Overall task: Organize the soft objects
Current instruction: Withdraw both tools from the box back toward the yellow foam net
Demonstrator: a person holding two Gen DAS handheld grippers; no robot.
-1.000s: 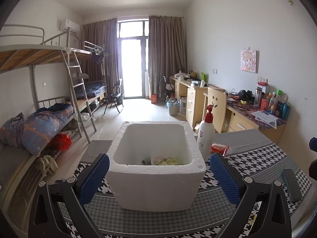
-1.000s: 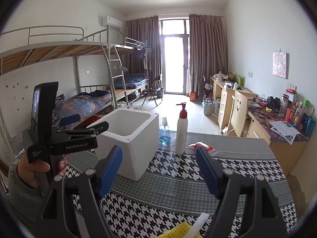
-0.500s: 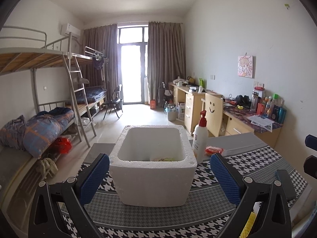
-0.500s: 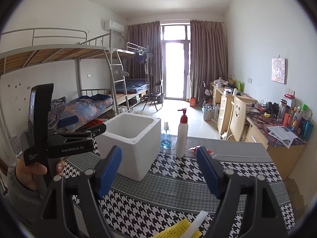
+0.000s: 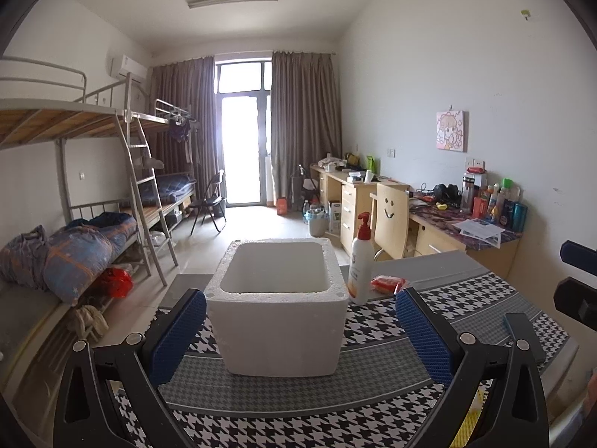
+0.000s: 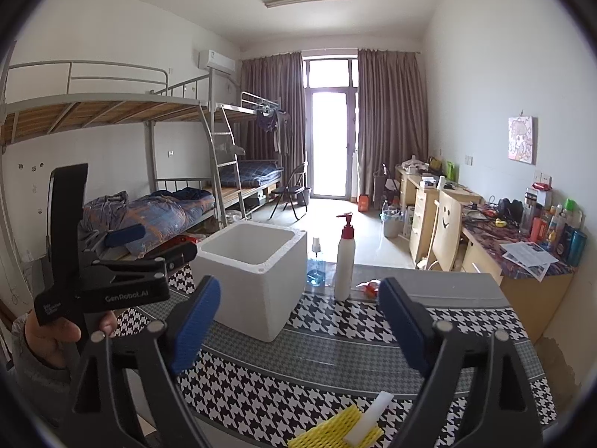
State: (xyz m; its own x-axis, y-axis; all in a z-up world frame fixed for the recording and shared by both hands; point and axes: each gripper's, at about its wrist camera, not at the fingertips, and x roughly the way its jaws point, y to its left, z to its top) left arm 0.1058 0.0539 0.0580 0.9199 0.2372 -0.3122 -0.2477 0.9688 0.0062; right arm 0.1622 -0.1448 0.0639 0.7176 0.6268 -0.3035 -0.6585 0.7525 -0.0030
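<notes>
The white foam box (image 5: 278, 306) stands open-topped on the table (image 5: 373, 380); its contents cannot be seen. Left gripper (image 5: 298, 339) and right gripper (image 6: 298, 328): fingers spread wide, holding nothing. A yellow foam net (image 6: 335, 429) and white foam strip (image 6: 369, 414) lie at the table's near edge. A pump bottle (image 6: 345, 259) stands beside the box.

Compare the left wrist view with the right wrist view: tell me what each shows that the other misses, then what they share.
Only the left wrist view shows the left gripper head-on, open and empty, and the right gripper at its edge.

Only the right wrist view shows the yellow foam net with the white foam strip near its own open fingers, the blue spray bottle, and the hand holding the left gripper.

Both show the white foam box, the pump bottle, the red packet and the houndstooth tablecloth.
</notes>
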